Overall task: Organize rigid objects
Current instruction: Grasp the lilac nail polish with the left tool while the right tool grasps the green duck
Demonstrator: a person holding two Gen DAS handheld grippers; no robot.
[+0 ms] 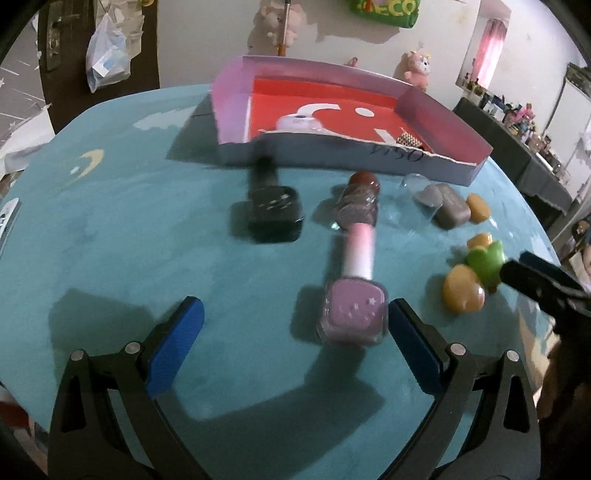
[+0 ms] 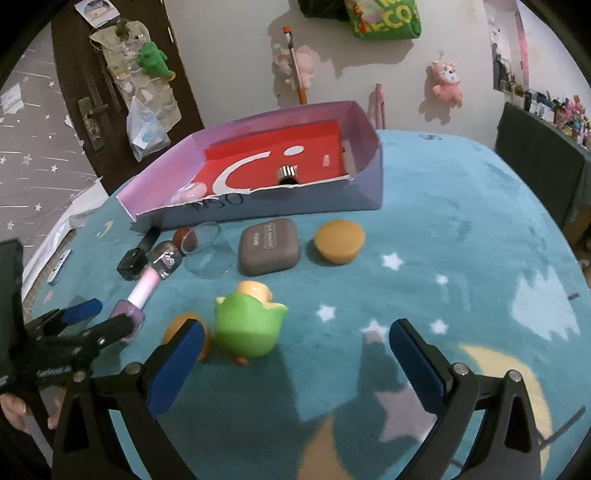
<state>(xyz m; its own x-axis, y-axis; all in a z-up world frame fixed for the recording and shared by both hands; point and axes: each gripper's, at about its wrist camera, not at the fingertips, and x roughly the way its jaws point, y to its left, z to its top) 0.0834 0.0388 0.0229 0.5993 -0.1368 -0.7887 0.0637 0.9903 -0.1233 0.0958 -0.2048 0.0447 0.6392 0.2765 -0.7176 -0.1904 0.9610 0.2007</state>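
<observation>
L gripper [image 1: 295,325] wide, lilac bottle [image 1: 352,317] between.

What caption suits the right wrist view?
Open right tongs near a green toy, box beyond.

- The torn front wall of the box [image 2: 295,201] ahead of me carries black handwriting, seen upside down; I read it as "OSM".
- The green bag [image 2: 382,18] hanging on the wall shows yellow letters "ECO".
- The grey case [image 2: 269,246] bears print too small for me to read.
</observation>
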